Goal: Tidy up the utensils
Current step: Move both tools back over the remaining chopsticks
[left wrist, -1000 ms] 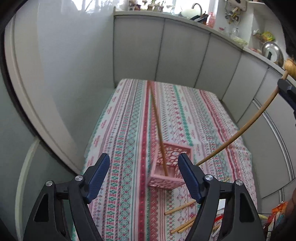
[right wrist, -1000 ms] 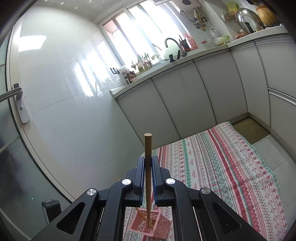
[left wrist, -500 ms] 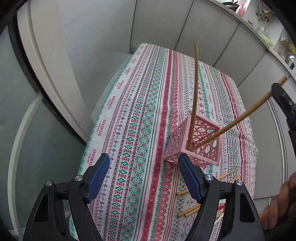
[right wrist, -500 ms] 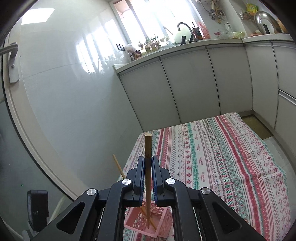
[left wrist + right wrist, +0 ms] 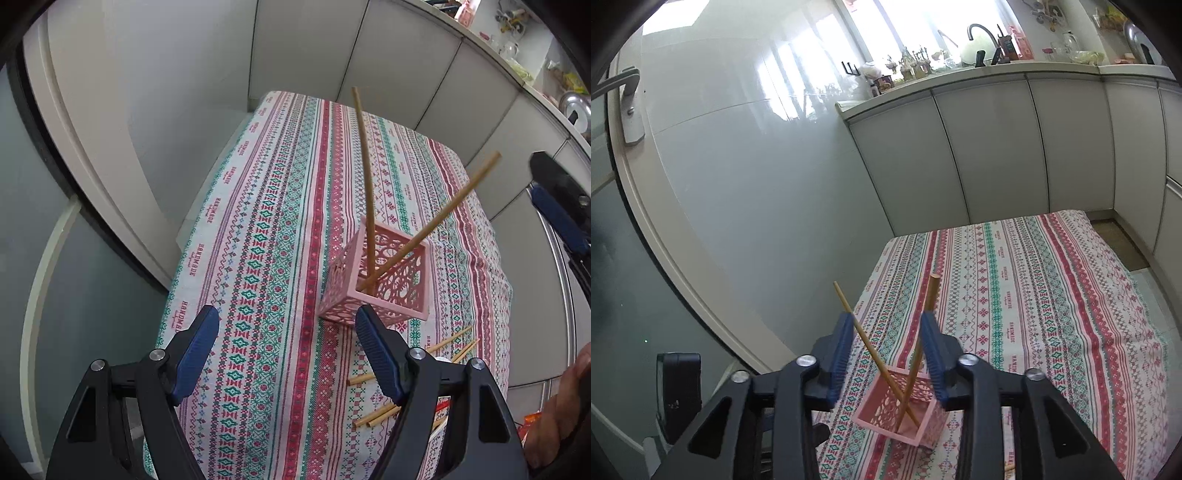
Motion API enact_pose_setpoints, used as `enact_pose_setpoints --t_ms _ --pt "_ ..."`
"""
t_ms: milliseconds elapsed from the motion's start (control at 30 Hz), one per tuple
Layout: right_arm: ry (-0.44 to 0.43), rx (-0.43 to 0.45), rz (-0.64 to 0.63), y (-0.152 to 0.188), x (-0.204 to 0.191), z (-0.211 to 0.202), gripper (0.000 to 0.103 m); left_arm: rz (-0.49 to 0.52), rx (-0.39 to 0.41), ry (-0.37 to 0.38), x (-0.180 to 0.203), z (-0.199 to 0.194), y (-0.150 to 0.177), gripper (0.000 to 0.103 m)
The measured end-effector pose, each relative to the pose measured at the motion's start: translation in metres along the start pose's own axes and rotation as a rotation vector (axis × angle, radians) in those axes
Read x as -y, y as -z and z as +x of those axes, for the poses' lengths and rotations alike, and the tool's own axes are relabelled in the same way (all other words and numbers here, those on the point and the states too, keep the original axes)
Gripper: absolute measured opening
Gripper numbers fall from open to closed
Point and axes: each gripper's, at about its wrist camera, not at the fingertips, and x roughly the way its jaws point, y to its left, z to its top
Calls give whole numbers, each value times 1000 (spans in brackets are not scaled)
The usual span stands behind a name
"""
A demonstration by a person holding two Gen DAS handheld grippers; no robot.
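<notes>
A pink lattice basket (image 5: 384,291) (image 5: 925,424) stands on the striped tablecloth (image 5: 280,221) (image 5: 1034,295). Two wooden chopsticks stand in it: one nearly upright (image 5: 364,177) (image 5: 875,358), the other leaning (image 5: 436,221) (image 5: 932,295). My right gripper (image 5: 886,323) hangs above the basket with its jaws opening. The leaning chopstick rises between them close to the right finger, and the pads do not press on it. In the left wrist view the right gripper (image 5: 557,214) shows at the right edge, clear of the stick. My left gripper (image 5: 288,317) is open and empty, just in front of the basket.
Several loose chopsticks (image 5: 406,373) lie on the cloth in front of the basket, toward the right. A person's hand (image 5: 565,402) shows at the lower right. Grey cabinet doors (image 5: 997,147) close the far side and a glossy wall (image 5: 757,184) the left.
The right jaws have parted and let go of the chopstick, which now leans in the basket. The left gripper tilted downward, and the basket now sits between the jaws' tips.
</notes>
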Motion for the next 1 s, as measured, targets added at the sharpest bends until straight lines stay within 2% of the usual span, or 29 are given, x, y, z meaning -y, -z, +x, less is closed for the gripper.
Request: enact_pose_setpoints --t_ms 67,133,200,267,533,800,1000 --pt "8 -10 -3 -3 5 -13 53 15 -6 6 3 -1 2 79" --pt "30 -21 -10 -4 10 -27 58 29 -15 12 6 -2 5 79" --pt "51 -36 -15 -3 16 -41 76 50 -23 20 11 -4 8 79" --pt "67 -71 -22 0 23 -52 81 77 -31 29 17 -7 14 79" --pt "169 -213 30 28 68 -80 85 197 -80 63 43 -11 40 79" --pt "308 -438 130 75 129 -79 86 315 -139 64 74 1 65 79" --pt "375 -518 229 99 180 -84 86 406 -183 66 109 21 83 79"
